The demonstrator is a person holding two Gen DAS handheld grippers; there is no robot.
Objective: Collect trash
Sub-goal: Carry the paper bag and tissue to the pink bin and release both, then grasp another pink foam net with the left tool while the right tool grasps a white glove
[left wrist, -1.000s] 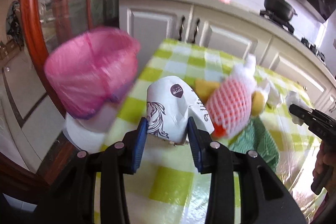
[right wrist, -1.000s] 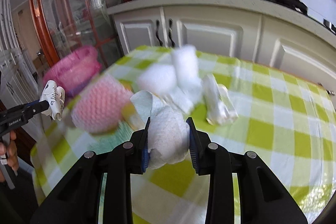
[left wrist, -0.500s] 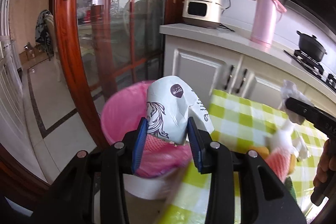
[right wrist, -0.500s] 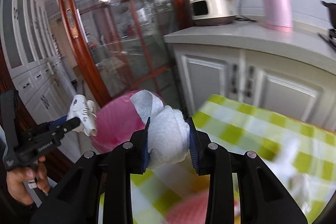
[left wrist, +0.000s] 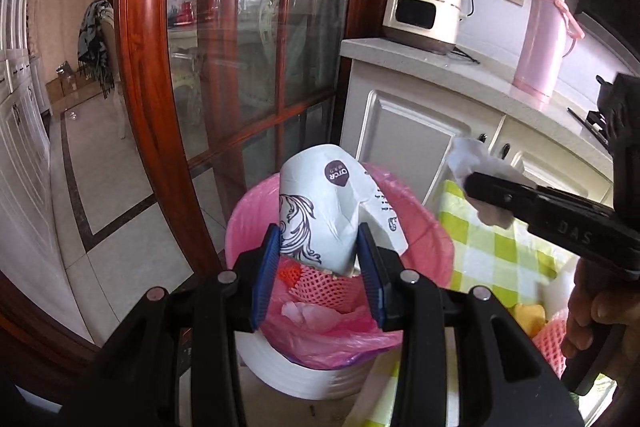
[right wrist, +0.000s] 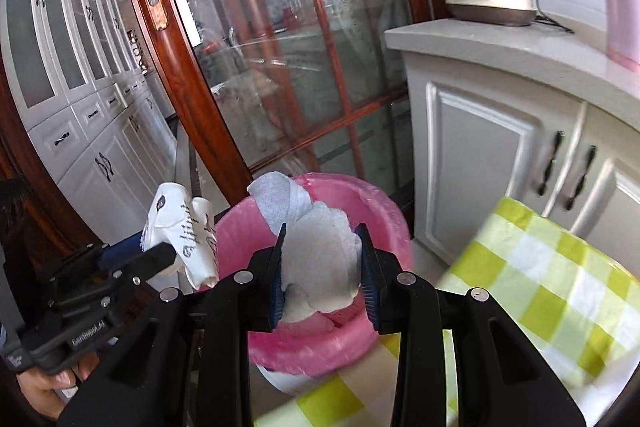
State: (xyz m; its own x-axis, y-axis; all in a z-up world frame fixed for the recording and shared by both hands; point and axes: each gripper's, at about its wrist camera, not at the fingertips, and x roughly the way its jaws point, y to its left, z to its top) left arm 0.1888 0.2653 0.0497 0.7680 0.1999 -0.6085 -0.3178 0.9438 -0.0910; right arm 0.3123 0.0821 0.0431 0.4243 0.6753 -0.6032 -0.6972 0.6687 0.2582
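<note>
My left gripper (left wrist: 318, 269) is clamped on a crumpled white paper cup (left wrist: 320, 211), blue pads pressing both its sides, low centre of the left wrist view, right over the mouth of the pink-lined bin (left wrist: 248, 211). My right gripper (right wrist: 322, 267) is pinched tight on a wad of white tissue (right wrist: 316, 263), low centre of its own view, above the same bin (right wrist: 380, 211). Inside the bin I can see red foam netting (left wrist: 316, 281) and some crumpled pink liner; how deep it goes, I cannot tell. Open room is thin: the wooden glass door (left wrist: 160, 115) runs right behind the bin at left, white cabinets (right wrist: 472, 163) close in at right, and the green-checked table edge (right wrist: 532, 267) butts in lower right. From the left view the right gripper's tip hides part of its tissue, and the hand (left wrist: 592, 315) under it is cut off by the frame's right edge. Foam netting and something yellow at lower right there are only half in view.
</note>
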